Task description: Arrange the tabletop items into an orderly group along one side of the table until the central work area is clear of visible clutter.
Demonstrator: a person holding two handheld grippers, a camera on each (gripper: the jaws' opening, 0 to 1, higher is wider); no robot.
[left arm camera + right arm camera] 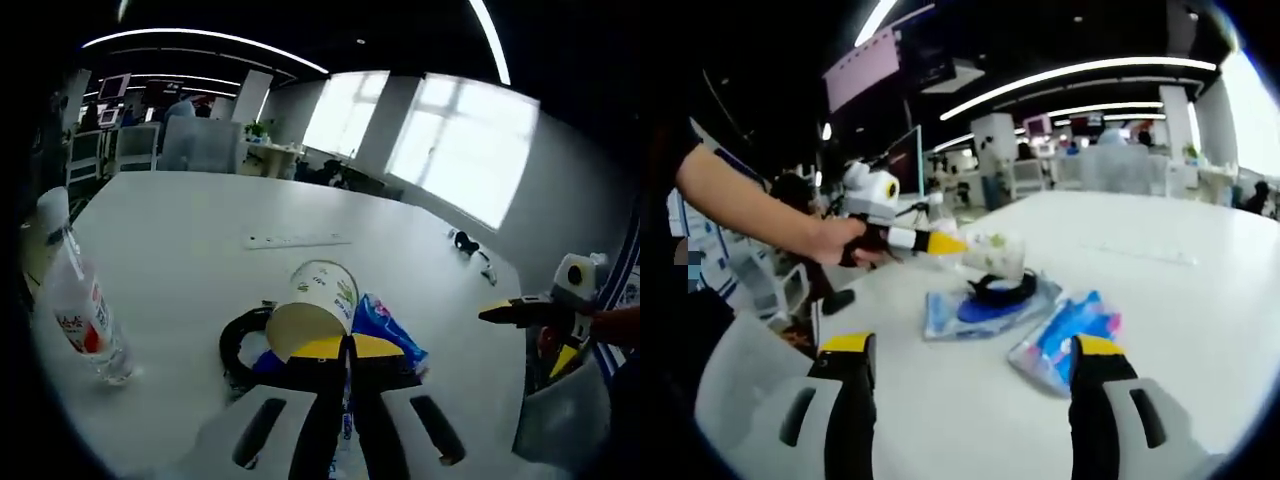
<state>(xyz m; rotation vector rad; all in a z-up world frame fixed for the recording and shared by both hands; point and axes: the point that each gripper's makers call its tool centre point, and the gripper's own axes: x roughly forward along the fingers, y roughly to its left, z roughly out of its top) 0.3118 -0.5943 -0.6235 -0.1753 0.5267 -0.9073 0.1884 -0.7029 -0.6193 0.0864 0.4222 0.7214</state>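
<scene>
Paper cup (318, 303), the single one, sits clenched in the left gripper (348, 350); two blue packets (1065, 338) lie mid-table (1200, 300), one bottle (85, 318) stands near its edge, right gripper (975, 385) released.

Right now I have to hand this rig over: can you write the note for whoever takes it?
Left gripper: shut on the paper cup, pinching its rim.
Right gripper: open, holding nothing, hovering short of the blue snack packet.
Mid-table: black cable coil lying on a blue-and-white pouch, with the packet beside it.
Apart: water bottle near one edge, white power strip farther across, and a small dark item, too small to identify.
Done: nothing grouped yet.
Left: place the cup along one side, then gather everything else there.
</scene>
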